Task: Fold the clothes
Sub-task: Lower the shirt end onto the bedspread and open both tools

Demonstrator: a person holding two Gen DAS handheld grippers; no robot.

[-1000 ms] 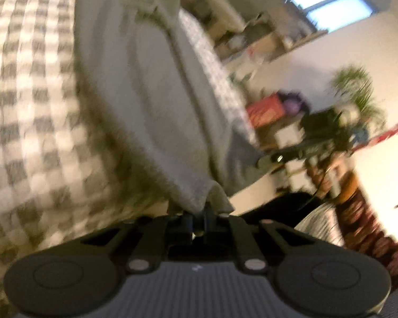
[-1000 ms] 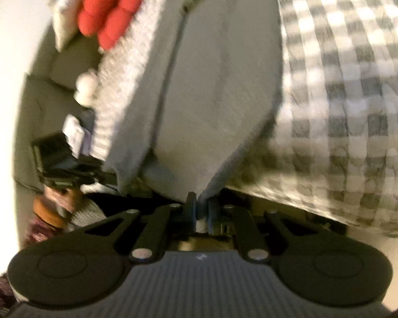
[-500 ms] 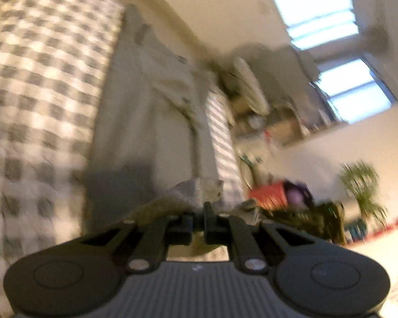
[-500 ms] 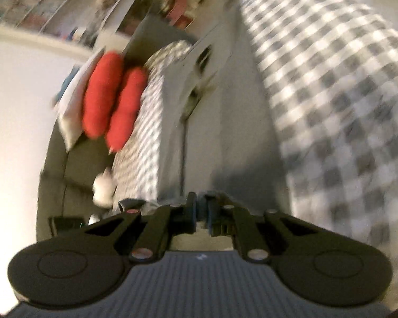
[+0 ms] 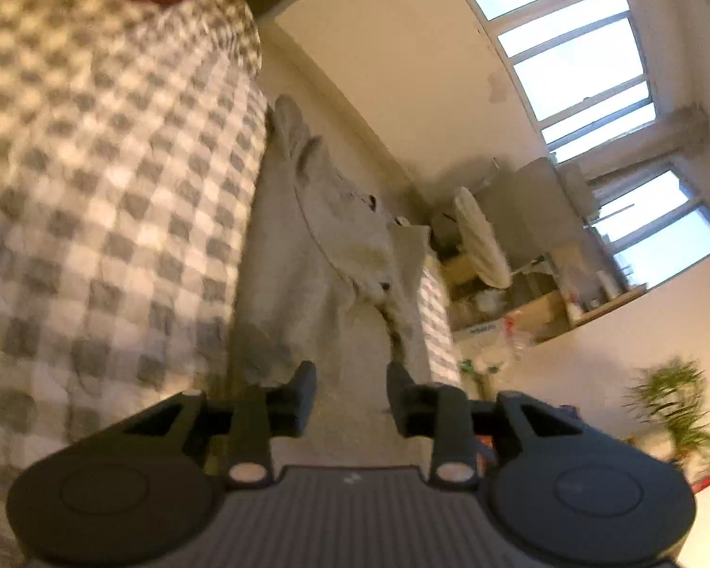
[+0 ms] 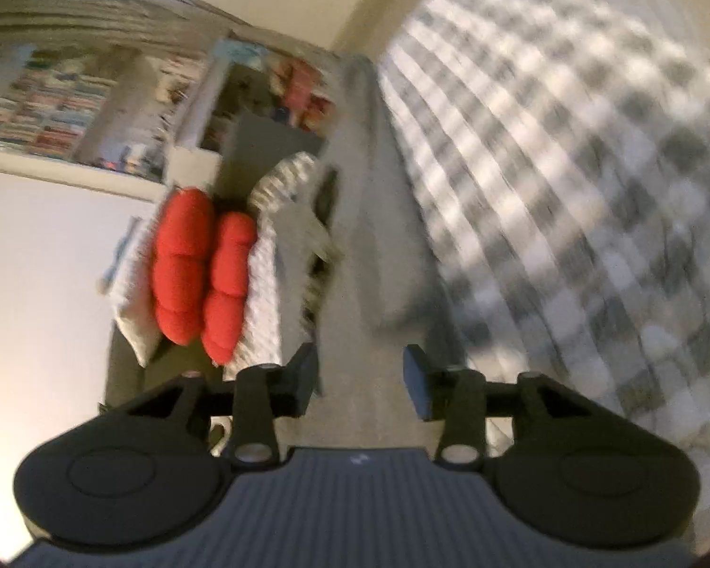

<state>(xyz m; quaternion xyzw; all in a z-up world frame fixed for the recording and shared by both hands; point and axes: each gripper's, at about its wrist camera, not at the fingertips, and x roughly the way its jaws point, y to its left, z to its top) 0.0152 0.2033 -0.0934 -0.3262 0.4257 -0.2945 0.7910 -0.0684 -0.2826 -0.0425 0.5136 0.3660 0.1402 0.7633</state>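
Flanking the grey garment (image 5: 326, 284), checked bedcover (image 5: 109, 199) and red cushion (image 6: 199, 279).

both views are dim and warm yellow, with strong fisheye bending at the edges and dark corners. in the left wrist view, daylight comes from the windows (image 5: 587, 71), which are blown out to white. the checked bedcover (image 6: 568, 199) is heavily smeared by motion blur in the right wrist view. the grey garment (image 5: 326, 255) looks soft, not in focus.
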